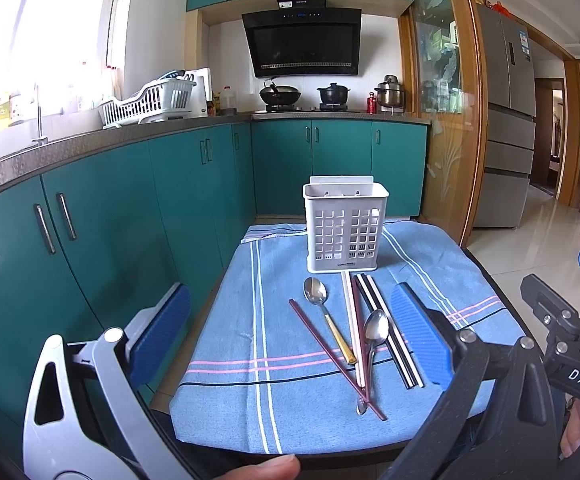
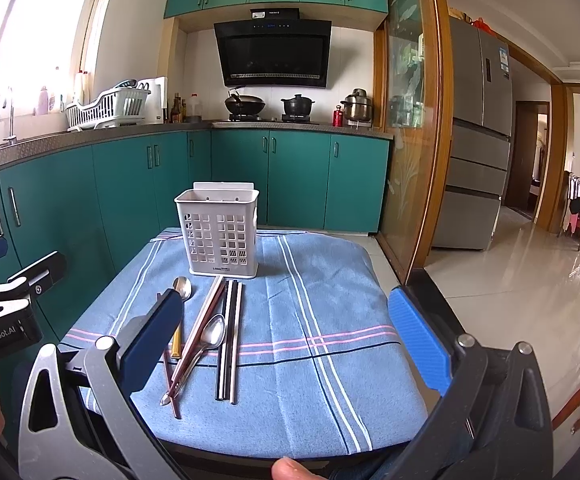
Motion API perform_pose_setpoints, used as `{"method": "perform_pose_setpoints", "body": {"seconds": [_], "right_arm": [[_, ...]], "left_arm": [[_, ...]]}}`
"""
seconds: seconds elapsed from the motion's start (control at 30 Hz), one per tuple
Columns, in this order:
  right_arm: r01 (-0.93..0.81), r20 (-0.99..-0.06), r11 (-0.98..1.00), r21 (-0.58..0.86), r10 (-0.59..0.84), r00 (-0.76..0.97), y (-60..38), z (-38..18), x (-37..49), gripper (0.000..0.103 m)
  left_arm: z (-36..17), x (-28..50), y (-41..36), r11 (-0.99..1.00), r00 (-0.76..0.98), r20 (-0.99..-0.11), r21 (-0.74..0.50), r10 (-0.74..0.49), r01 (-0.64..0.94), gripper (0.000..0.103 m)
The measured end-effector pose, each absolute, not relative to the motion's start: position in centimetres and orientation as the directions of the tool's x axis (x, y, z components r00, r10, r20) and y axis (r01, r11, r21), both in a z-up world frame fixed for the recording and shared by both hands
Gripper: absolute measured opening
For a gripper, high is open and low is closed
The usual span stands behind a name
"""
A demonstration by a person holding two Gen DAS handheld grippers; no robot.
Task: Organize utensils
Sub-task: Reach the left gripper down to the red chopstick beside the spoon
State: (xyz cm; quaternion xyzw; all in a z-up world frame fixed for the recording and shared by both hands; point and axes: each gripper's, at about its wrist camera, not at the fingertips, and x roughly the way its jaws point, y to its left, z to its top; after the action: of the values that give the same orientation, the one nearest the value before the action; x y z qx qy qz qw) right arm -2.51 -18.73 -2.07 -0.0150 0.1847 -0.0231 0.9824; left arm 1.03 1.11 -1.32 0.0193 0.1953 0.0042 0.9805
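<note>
From the left wrist view all the cutlery lies in the clear: a gold-handled spoon (image 1: 324, 312), a plain steel spoon (image 1: 373, 344), one dark red chopstick (image 1: 332, 354) slanting under them, a white chopstick (image 1: 353, 328) and a black-and-white pair (image 1: 388, 330). In the right wrist view a dark finger pad (image 2: 158, 336) covers most of the gold-handled spoon (image 2: 181, 289), leaving only the bowl and a bit of handle to see.

The white slotted utensil holder (image 1: 345, 229) stands upright at the far end of the blue striped cloth (image 1: 226, 364), just behind the cutlery tips, with nothing sticking up from it.

The left gripper (image 1: 290, 340) is spread wide and holds nothing; the right gripper (image 2: 290, 336) is likewise spread and bare. The cloth's right half is bare in the right view (image 2: 330, 360). Teal cabinets (image 1: 102, 240) stand close along the left edge; open tiled floor (image 2: 530, 280) lies to the right.
</note>
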Motion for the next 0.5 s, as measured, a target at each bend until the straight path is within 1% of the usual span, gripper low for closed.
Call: {"method": "perform_pose_setpoints", "body": {"seconds": [0.23,0.3,0.37,0.4,0.43,0.5], "right_arm": [[0.047,-0.379,0.998,-0.045,-0.061,0.923,-18.8,-2.5,-1.9,0.100],[0.044,-0.398,0.996,-0.075,-0.071,0.915,-18.8,-2.9,-1.2,0.100],[0.046,-0.434,0.991,-0.127,-0.098,0.896,-19.0,-3.6,-0.2,0.100],[0.053,-0.469,0.988,-0.146,-0.116,0.876,-19.3,-4.3,0.7,0.100],[0.069,-0.516,0.986,-0.151,-0.138,0.846,-20.1,-5.2,1.7,0.100],[0.092,-0.577,0.987,-0.134,-0.154,0.802,-21.6,-6.9,3.0,0.100]], "left_arm": [[-1.8,1.8,1.0,0.999,0.916,-0.402,0.039,0.013,0.003,0.099],[-2.1,2.2,1.0,0.999,0.911,-0.413,0.040,0.016,0.001,0.099],[-2.6,2.6,1.2,0.999,0.902,-0.430,0.041,0.026,-0.010,0.099],[-2.9,3.0,1.5,0.999,0.894,-0.446,0.037,0.031,-0.016,0.099],[-3.5,3.6,1.9,0.999,0.879,-0.476,0.033,0.037,-0.024,0.099],[-4.6,4.7,2.4,0.998,0.851,-0.522,0.035,0.056,-0.044,0.099]]}}
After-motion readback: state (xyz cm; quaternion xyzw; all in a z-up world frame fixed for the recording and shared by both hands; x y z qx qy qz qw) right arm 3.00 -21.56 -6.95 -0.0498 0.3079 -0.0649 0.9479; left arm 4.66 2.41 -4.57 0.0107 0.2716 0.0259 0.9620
